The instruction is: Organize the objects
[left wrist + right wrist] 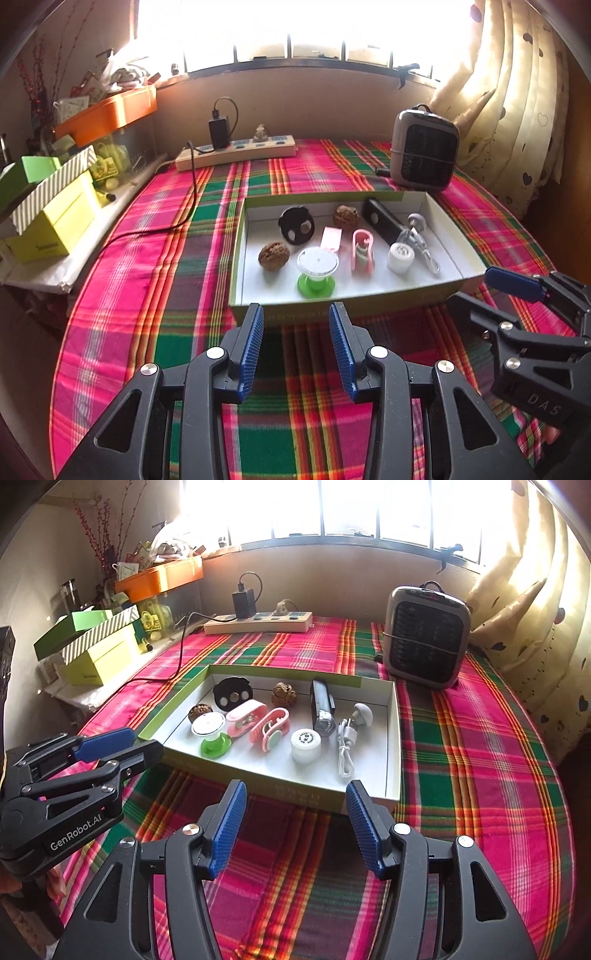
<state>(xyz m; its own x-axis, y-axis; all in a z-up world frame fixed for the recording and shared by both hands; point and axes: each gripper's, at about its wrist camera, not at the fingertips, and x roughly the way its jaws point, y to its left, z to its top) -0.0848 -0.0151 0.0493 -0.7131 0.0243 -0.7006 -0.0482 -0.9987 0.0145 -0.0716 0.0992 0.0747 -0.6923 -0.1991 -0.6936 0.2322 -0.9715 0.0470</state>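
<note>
Both your left hand-held gripper (296, 325) and right hand-held gripper (295, 801) hang spread and empty; ahead, the box (393, 738) already holds everything small, so little seems left.

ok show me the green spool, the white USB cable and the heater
green spool (212, 734): right wrist view, on its white top disc.
white USB cable (345, 751): right wrist view, on the coiled cord.
heater (424, 638): right wrist view, on its dark front grille.

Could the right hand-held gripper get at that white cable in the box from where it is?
Probably yes. The right hand-held gripper is open and empty just outside the box, and the white cable lies near the box's near right corner with nothing on top of it; only the low wall stands between them.
</note>
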